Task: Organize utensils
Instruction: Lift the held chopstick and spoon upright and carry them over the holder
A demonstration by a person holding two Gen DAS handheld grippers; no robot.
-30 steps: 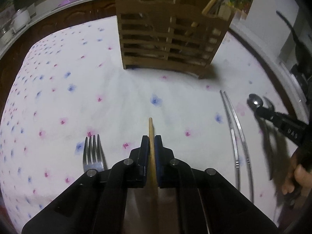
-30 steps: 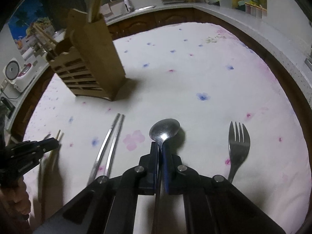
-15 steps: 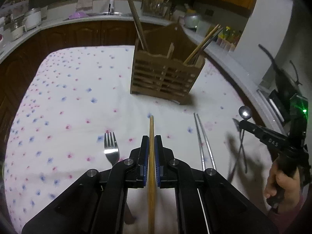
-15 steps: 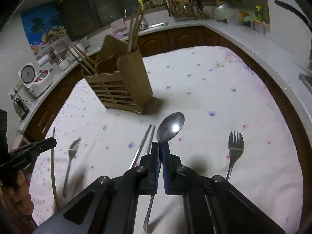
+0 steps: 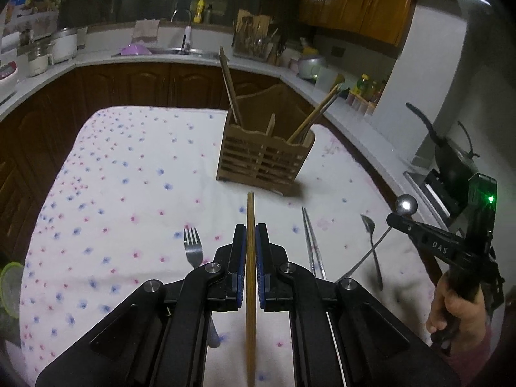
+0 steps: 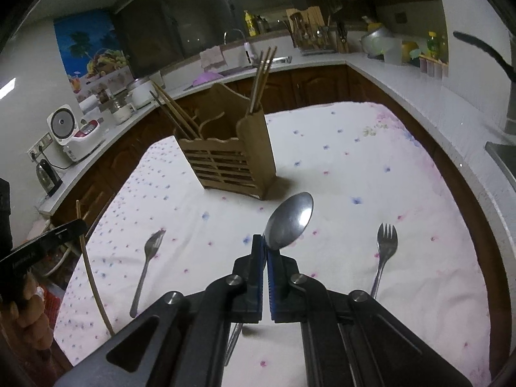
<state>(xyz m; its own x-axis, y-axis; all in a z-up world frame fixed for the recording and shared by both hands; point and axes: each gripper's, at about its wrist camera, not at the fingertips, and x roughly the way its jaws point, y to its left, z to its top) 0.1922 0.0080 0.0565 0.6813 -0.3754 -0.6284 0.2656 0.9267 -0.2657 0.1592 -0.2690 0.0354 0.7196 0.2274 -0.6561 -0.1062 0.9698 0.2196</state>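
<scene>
My left gripper (image 5: 250, 235) is shut on a wooden chopstick (image 5: 250, 258) held above the flowered tablecloth (image 5: 129, 193). My right gripper (image 6: 266, 248) is shut on a metal spoon (image 6: 290, 221), bowl pointing forward, lifted off the table. The wooden utensil holder (image 5: 264, 158) stands ahead of both, also in the right wrist view (image 6: 229, 161), with chopsticks in its compartments. A fork (image 5: 193, 248) lies left of my left gripper. Metal chopsticks (image 5: 311, 245) and another fork (image 5: 371, 245) lie to its right. The right gripper shows in the left view (image 5: 400, 216).
In the right wrist view one fork (image 6: 385, 254) lies right of my gripper and another fork (image 6: 146, 264) lies to the left. Kitchen counters (image 6: 419, 96) with appliances ring the table. A green-rimmed object (image 5: 9, 287) sits at the table's left edge.
Both grippers have risen well above the table with their utensils, so the holder now sits lower and farther in both views. The spoon left the cloth.
</scene>
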